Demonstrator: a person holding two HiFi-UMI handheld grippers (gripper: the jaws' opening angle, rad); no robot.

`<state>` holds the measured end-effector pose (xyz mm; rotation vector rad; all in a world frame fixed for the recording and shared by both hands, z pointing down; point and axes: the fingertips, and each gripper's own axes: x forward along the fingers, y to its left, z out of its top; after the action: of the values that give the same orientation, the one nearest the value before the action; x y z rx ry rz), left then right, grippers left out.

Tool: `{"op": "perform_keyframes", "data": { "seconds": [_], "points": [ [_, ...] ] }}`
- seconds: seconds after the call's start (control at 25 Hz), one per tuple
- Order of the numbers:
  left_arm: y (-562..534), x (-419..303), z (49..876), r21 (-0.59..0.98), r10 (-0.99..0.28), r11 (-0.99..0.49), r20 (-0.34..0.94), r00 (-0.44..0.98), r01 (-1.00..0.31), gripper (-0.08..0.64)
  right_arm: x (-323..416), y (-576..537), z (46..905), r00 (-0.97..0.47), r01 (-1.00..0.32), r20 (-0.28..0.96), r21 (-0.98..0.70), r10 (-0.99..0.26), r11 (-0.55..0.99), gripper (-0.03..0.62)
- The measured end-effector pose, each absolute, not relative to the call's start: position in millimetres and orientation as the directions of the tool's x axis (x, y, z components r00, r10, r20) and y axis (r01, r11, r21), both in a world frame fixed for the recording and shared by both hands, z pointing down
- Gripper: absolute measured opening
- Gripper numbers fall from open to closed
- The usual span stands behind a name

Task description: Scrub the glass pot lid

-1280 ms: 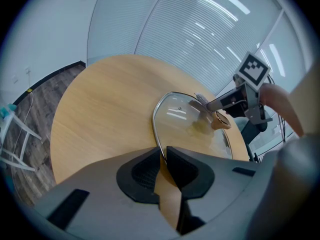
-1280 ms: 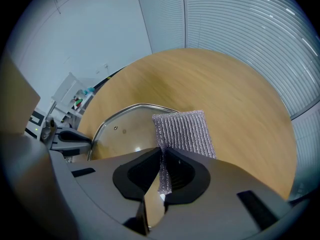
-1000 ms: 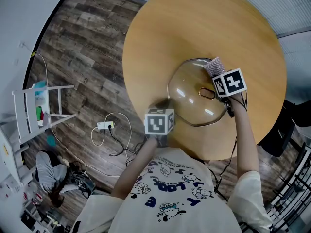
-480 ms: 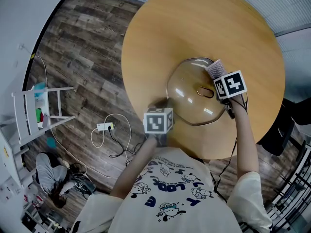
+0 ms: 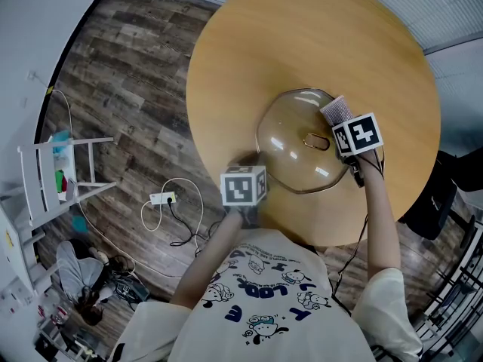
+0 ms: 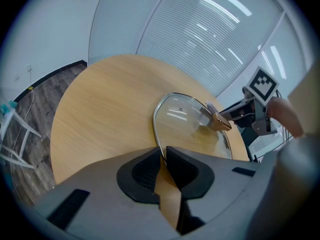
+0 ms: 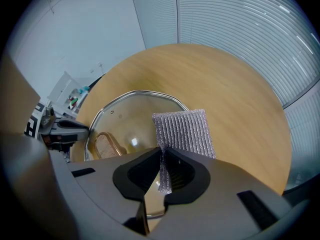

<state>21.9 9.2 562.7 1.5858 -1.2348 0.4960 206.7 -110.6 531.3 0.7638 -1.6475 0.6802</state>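
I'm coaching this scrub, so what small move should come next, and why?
Probably drag the scrub pad across the glass lid toward its handle: the right gripper pinches the pad at the lid's edge, and the left gripper clamps the rim.

The glass pot lid (image 5: pixel 287 138) lies on the table (image 5: pixel 302 36), just toward 6 o'clock from the table centre. The left gripper (image 6: pixel 162 154) clamps the lid rim at 8 o'clock. The right gripper (image 7: pixel 163 151) — at the lid's 3 o'clock — clamps the scrub pad (image 7: pixel 185 129), which extends over the rim at 2 o'clock. The handle (image 5: pixel 315 141) sits near the lid centre.
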Motion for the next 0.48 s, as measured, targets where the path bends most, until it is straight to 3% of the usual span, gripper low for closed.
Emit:
{"op": "perform_keyframes", "data": {
  "seconds": [0.48],
  "points": [
    [10,21,564,0.468,-0.474,0.065,0.792,0.385,-0.881,0.044,218,-100,532,-0.14,-0.793,0.982,-0.034,-0.127,0.609,0.046]
  ]
}}
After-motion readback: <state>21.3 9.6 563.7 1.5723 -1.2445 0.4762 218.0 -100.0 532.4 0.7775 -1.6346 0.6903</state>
